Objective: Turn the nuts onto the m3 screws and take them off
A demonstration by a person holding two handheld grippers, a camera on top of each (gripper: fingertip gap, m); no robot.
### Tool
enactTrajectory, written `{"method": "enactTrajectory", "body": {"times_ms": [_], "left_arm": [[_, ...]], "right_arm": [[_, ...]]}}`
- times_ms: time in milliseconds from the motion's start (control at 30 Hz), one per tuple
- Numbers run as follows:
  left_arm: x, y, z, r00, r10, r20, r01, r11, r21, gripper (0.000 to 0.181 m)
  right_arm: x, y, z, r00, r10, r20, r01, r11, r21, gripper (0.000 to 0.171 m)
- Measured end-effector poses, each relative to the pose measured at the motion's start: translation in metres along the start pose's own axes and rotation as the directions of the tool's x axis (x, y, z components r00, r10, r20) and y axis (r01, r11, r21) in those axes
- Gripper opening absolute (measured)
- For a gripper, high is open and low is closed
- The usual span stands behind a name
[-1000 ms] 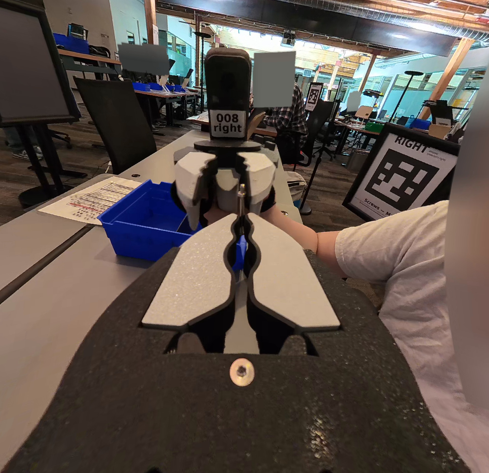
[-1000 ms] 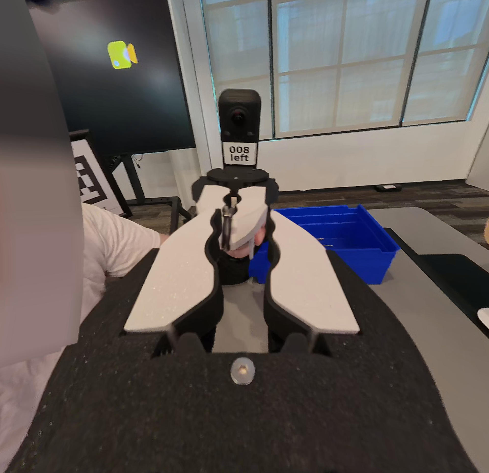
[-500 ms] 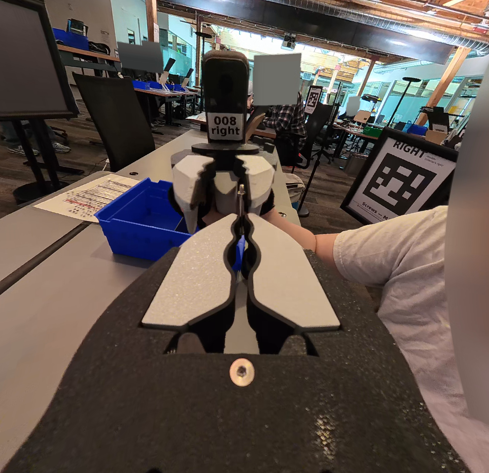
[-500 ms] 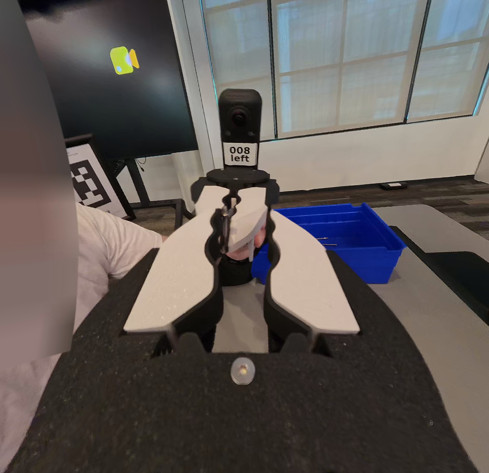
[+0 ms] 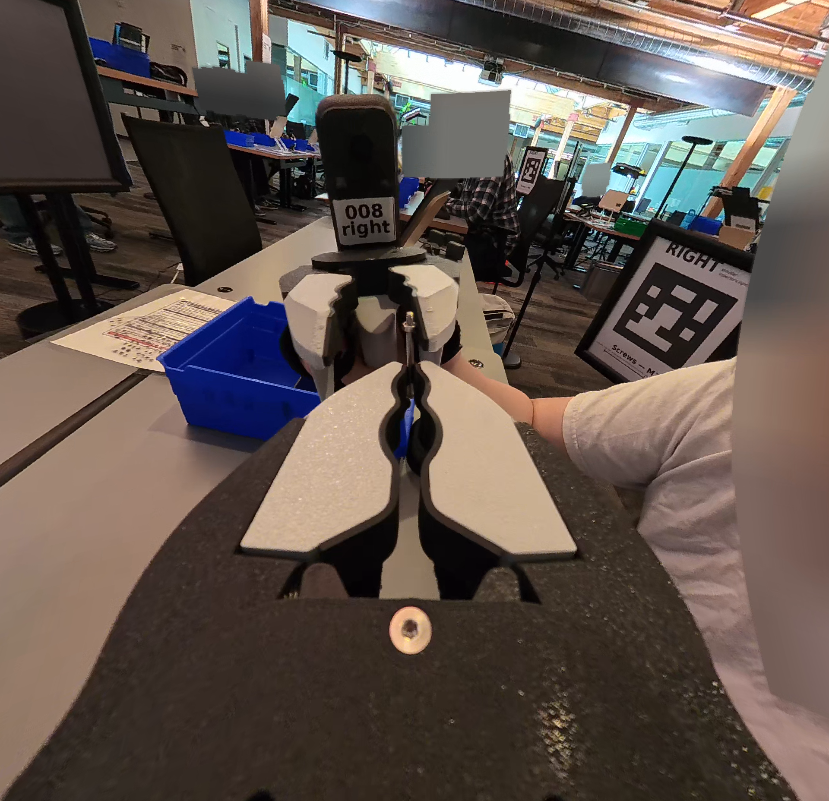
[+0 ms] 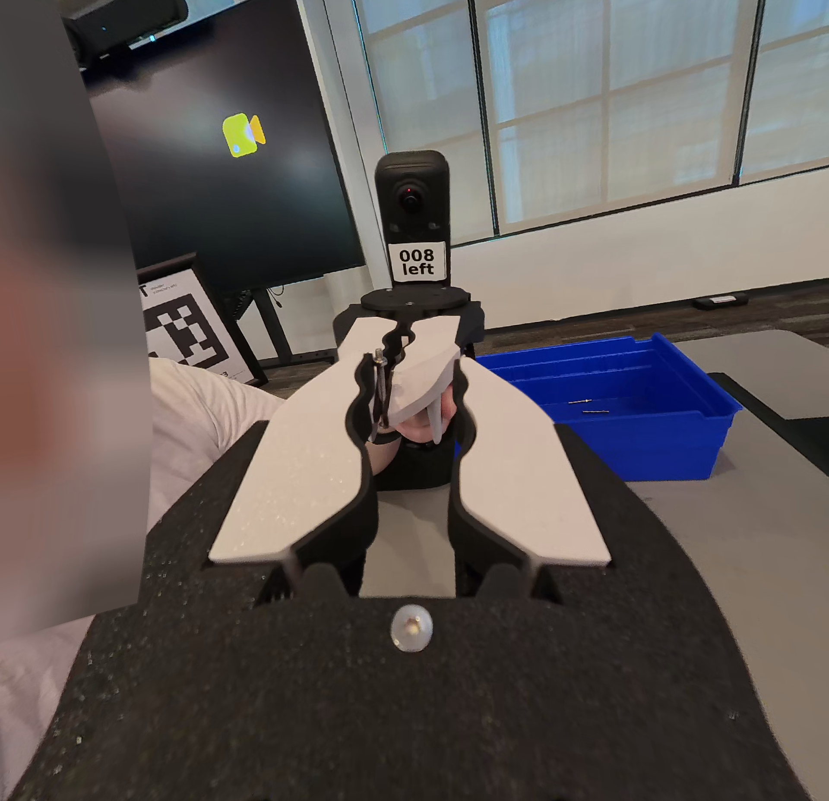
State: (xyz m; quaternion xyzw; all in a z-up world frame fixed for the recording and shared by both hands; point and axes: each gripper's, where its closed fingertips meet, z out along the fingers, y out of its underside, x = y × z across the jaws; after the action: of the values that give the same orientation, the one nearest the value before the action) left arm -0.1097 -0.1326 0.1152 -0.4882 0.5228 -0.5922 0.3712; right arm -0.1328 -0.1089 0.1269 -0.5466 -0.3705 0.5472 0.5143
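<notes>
My left gripper (image 5: 409, 369) is shut on a thin screw (image 5: 409, 344) that stands upright from its tips, with a small nut (image 5: 409, 320) near the top end. My right gripper (image 5: 372, 326) faces it, open and empty. The screw lies close to one of its fingers (image 5: 430, 313); I cannot tell whether they touch. In the right wrist view the right gripper (image 6: 410, 371) is open around the tips of the left gripper (image 6: 383, 420). The screw (image 6: 380, 389) and nut (image 6: 379, 357) stand beside its left finger (image 6: 314, 443).
A blue bin (image 5: 233, 367) stands on the grey table (image 5: 89, 510) behind the grippers, and two loose screws (image 6: 587, 406) lie in it. A printed sheet (image 5: 148, 326) lies at the far left. A framed marker board (image 5: 673, 313) and a person's white sleeve (image 5: 650, 443) are on the right. Both grippers' tips are close together, under 4 cm apart.
The right gripper has shifted a little to the left in the left wrist view and its own view has tilted. The left gripper keeps hold of the screw.
</notes>
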Motion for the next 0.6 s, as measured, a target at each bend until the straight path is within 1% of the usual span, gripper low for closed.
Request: {"method": "enactTrajectory", "body": {"times_ms": [133, 233, 300, 500, 600], "left_arm": [[-0.005, 0.001, -0.001, 0.999, 0.012, 0.031, -0.012, 1.000, -0.007, 0.001], [-0.005, -0.002, -0.003, 1.000, 0.004, 0.023, -0.004, 1.000, 0.005, 0.002], [-0.005, -0.002, -0.003, 0.999, 0.015, 0.029, -0.015, 1.000, 0.004, 0.002], [0.000, -0.001, 0.000, 1.000, 0.021, 0.014, -0.021, 1.000, -0.002, 0.002], [-0.001, -0.001, -0.001, 0.999, 0.023, 0.025, -0.023, 1.000, 0.000, 0.002]], "right_arm": [[0.005, 0.001, -0.005, 1.000, -0.003, -0.020, 0.003, 1.000, -0.019, 0.032], [0.005, -0.003, -0.009, 1.000, -0.011, -0.029, 0.011, 1.000, -0.018, 0.029], [0.001, -0.006, -0.011, 1.000, -0.023, -0.021, 0.022, 1.000, -0.007, 0.030], [-0.003, -0.001, -0.003, 0.999, -0.045, -0.018, 0.045, 0.999, -0.029, 0.029], [0.000, -0.002, -0.005, 0.999, -0.044, -0.025, 0.043, 0.999, -0.027, 0.029]]}}
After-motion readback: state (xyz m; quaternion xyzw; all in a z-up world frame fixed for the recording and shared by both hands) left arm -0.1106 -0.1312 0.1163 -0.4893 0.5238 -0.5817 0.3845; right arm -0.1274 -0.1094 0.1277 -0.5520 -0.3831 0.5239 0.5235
